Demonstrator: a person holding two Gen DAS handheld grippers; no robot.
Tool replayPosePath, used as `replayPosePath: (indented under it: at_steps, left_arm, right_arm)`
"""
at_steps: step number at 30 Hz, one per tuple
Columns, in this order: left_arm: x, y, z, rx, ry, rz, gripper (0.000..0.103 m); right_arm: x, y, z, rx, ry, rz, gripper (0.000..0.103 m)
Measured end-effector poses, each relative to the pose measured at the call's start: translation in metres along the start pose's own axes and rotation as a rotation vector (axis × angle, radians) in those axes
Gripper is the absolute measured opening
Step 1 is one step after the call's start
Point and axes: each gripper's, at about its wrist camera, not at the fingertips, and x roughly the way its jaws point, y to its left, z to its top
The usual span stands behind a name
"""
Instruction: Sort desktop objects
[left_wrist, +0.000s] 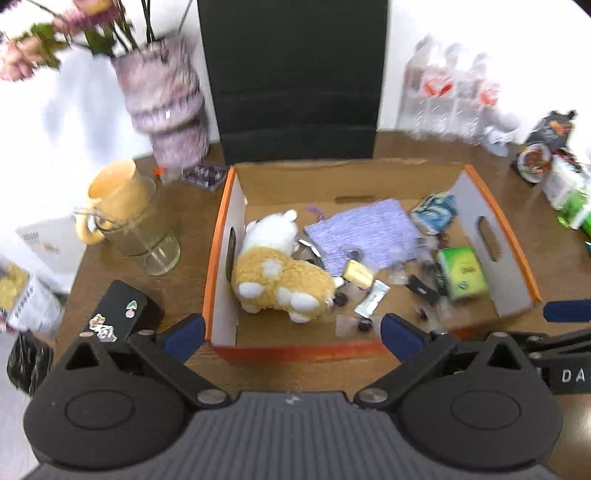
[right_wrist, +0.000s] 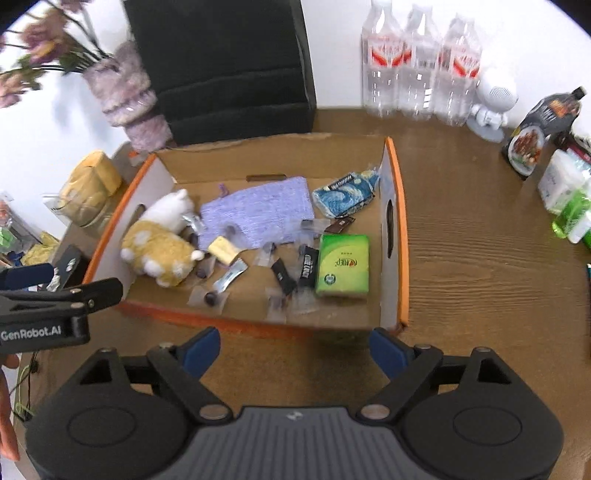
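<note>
One cardboard box (right_wrist: 397, 236), centre frame, holding: one plush toy (right_wrist: 162, 236), one purple cloth (right_wrist: 266, 210), one green tissue pack (right_wrist: 343, 266), one blue tissue pack (right_wrist: 343, 194). Three water bottles (right_wrist: 417, 62) (upper right). One vase (right_wrist: 122, 92), upper left.

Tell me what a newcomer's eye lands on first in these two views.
First, the orange-edged cardboard box in the middle of the wooden table, with a yellow-and-white plush toy at its left end, a purple cloth in the middle and a green tissue pack on the right. Behind stand three water bottles. Both tongs, left and right, hang open and empty before the box.
</note>
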Motion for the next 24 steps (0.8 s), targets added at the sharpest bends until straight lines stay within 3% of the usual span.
replayPosePath:
  at_steps: [6,10,15,20,24]
  left_arm:
    - [-0.048,0.004,-0.069,-0.043,-0.170,0.001,0.103]
    - [-0.042,0.007,-0.125,-0.082,-0.194,-0.003,0.103]
    - [-0.025,0.003,-0.166,-0.086,-0.200,-0.003,0.103]
    - [-0.011,0.001,-0.183,-0.084,-0.196,0.007,0.103]
    - [0.001,-0.001,-0.194,-0.078,-0.186,0.012,0.103]
  right_arm:
    - [-0.044,0.009,-0.064,-0.029,-0.192,-0.018,0.095]
    - [-0.041,0.012,-0.122,-0.055,-0.287,-0.040,0.097]
    - [-0.011,0.014,-0.170,-0.062,-0.294,-0.084,0.096]
    - [0.002,0.023,-0.189,-0.099,-0.342,-0.120,0.097]
    - [0.012,0.025,-0.194,-0.105,-0.327,-0.139,0.097]
